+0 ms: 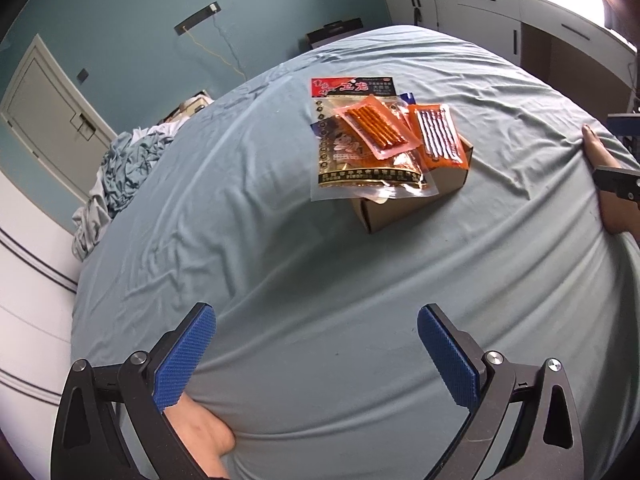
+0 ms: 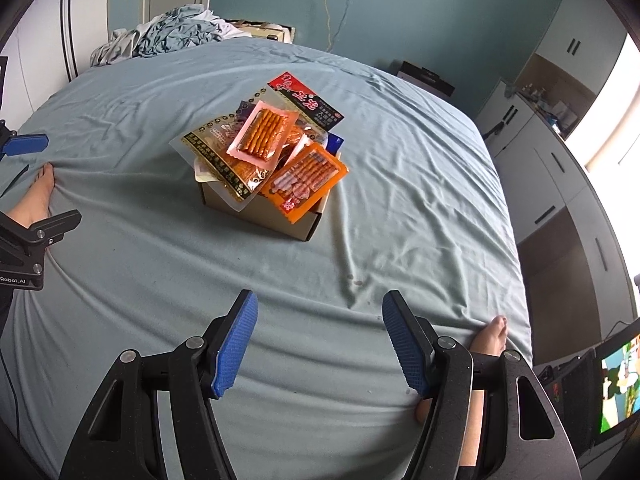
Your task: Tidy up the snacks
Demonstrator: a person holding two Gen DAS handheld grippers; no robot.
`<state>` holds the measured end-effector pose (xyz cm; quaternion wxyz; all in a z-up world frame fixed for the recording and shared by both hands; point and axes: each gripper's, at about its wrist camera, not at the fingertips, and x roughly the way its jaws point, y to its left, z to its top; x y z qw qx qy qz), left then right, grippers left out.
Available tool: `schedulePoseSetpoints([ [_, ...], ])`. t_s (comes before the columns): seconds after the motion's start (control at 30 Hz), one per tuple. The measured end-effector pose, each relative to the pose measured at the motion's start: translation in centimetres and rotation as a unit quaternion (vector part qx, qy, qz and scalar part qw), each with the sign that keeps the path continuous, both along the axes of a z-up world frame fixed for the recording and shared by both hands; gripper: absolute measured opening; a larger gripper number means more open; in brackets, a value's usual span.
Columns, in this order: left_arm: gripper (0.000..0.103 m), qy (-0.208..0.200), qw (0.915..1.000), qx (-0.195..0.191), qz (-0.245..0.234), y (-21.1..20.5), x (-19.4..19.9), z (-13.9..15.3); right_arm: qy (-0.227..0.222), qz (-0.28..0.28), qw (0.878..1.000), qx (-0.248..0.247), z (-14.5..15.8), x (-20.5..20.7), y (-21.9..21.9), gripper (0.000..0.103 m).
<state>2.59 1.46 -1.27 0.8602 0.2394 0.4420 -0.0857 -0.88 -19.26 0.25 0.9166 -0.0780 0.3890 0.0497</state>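
A small cardboard box (image 1: pixel 404 208) (image 2: pixel 280 220) stands on the blue-grey bed sheet (image 1: pixel 320 280) (image 2: pixel 400 200). Snack packets lie piled on top of it: a large red-and-gold bag (image 1: pixel 352 88) (image 2: pixel 308 100), a pink packet of orange sticks (image 1: pixel 378 126) (image 2: pixel 262 132), and an orange packet (image 1: pixel 440 136) (image 2: pixel 308 176). My left gripper (image 1: pixel 316 356) is open and empty, well short of the box. My right gripper (image 2: pixel 320 340) is open and empty, also short of the box. The left gripper shows at the left edge of the right wrist view (image 2: pixel 24 184).
Crumpled bedding (image 1: pixel 120 168) (image 2: pixel 168 32) lies at the far corner of the bed. White cabinets (image 1: pixel 500 20) (image 2: pixel 560 184) line one wall. The person's bare feet (image 1: pixel 600 160) (image 2: pixel 490 336) press on the mattress edge. A lit screen (image 2: pixel 616 384) sits low right.
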Motion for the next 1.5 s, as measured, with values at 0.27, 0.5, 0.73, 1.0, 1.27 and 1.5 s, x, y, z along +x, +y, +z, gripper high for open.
schedulePoseSetpoints([
  [0.27, 0.103, 0.004, 0.9999, 0.01, -0.009, -0.9, -0.2, -0.6, 0.008, 0.003, 1.0, 0.002, -0.1, 0.5, 0.5, 0.064],
  [0.5, 0.103, 0.006, 0.9997, 0.02, -0.015, -1.4, -0.5, -0.9, 0.018, 0.008, 1.0, -0.008, -0.5, 0.7, 0.9, 0.064],
  [0.73, 0.103, 0.007, 0.9998, 0.013, -0.011, -1.4, -0.5, -0.9, 0.023, 0.009, 1.0, -0.012, -0.6, 0.8, 1.2, 0.064],
  [1.0, 0.103, 0.008, 1.0, 0.003, -0.004, -1.4, -0.6, -0.6, 0.028, 0.011, 0.999, -0.018, -0.8, 0.8, 1.6, 0.064],
  [1.27, 0.103, 0.044, 0.9987, -0.022, 0.014, -1.2, -0.2, -0.6, 0.029, 0.015, 0.999, -0.02, -0.9, 0.7, 1.7, 0.064],
  [1.5, 0.103, 0.031, 0.9995, -0.008, 0.004, -1.7, -0.6, -0.6, 0.031, 0.016, 0.999, -0.02, -0.9, 0.7, 1.6, 0.064],
])
